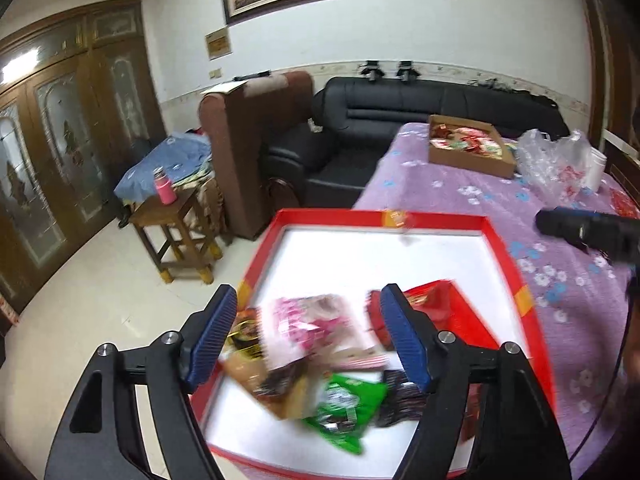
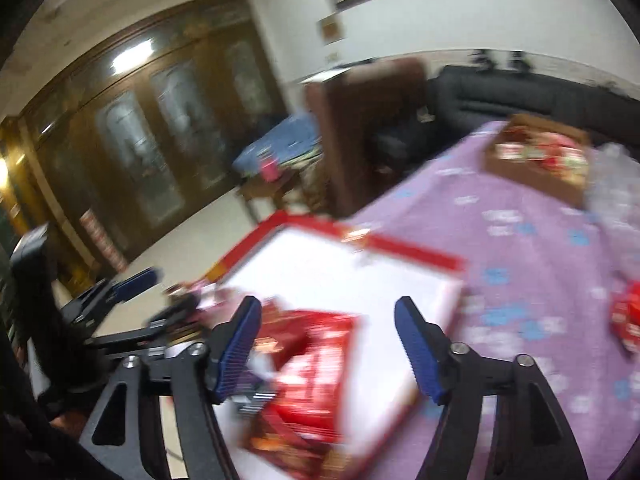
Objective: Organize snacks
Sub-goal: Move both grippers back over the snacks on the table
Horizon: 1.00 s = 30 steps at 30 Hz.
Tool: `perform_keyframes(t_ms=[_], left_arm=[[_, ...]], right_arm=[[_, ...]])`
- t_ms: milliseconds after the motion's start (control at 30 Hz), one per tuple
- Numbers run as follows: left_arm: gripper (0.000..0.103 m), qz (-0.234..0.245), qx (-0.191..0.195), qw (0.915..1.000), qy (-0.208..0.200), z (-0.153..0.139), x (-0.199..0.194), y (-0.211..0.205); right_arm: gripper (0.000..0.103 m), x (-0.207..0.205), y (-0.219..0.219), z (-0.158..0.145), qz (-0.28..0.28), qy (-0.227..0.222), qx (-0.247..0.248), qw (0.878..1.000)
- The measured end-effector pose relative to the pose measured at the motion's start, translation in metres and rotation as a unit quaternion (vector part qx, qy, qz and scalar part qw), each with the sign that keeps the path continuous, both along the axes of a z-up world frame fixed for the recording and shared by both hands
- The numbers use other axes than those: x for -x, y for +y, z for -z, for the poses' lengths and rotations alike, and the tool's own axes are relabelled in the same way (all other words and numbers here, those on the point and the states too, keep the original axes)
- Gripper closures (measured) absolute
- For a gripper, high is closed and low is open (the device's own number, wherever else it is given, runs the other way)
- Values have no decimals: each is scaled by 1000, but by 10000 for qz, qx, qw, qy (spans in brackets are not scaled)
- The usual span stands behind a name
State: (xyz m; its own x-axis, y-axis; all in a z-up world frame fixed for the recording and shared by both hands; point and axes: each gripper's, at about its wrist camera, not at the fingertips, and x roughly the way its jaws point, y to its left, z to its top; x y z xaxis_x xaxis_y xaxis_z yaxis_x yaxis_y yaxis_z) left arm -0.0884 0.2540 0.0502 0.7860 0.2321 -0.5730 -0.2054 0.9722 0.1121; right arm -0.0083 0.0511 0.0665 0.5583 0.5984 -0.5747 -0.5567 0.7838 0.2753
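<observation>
A red-rimmed white tray (image 1: 320,216) lies on the purple flowered bedspread (image 1: 460,196). Near its front lie loose snack packets: a pink one (image 1: 316,324), a red one (image 1: 444,308), a green one (image 1: 344,404) and a brown one (image 1: 256,372). My left gripper (image 1: 309,294) hovers open over them, its blue pads (image 1: 216,336) touching nothing. In the blurred right wrist view my right gripper (image 2: 328,306) is open above the tray (image 2: 400,246), and the red packet (image 2: 312,364) lies below and between its fingers, clear of the pads.
A cardboard box (image 1: 468,148) full of snacks and a clear plastic bag (image 1: 556,160) sit at the far end of the bed. Another red packet (image 2: 628,320) lies on the bedspread to the right. A black sofa (image 1: 400,112) and a wooden stool (image 1: 176,236) with a pink bottle (image 1: 165,188) stand beyond.
</observation>
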Motion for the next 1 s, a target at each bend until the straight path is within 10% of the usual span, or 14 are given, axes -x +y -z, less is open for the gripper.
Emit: perform_keyframes(t_ms=[233, 467, 700, 1000], left_arm=[[24, 1024, -199, 9945, 110, -17, -22, -77], [19, 2007, -301, 9781, 462, -19, -60, -179], [19, 2046, -207, 9747, 873, 5, -126, -252], [19, 2513, -484, 9592, 1197, 34, -176, -314]], right_arm=[[29, -44, -173, 0, 2024, 155, -370, 9785], [27, -46, -339, 42, 3688, 672, -2056, 9040], [27, -42, -373, 52, 3857, 936, -2750, 8757], [27, -49, -376, 54, 3853, 1023, -2834, 8722]])
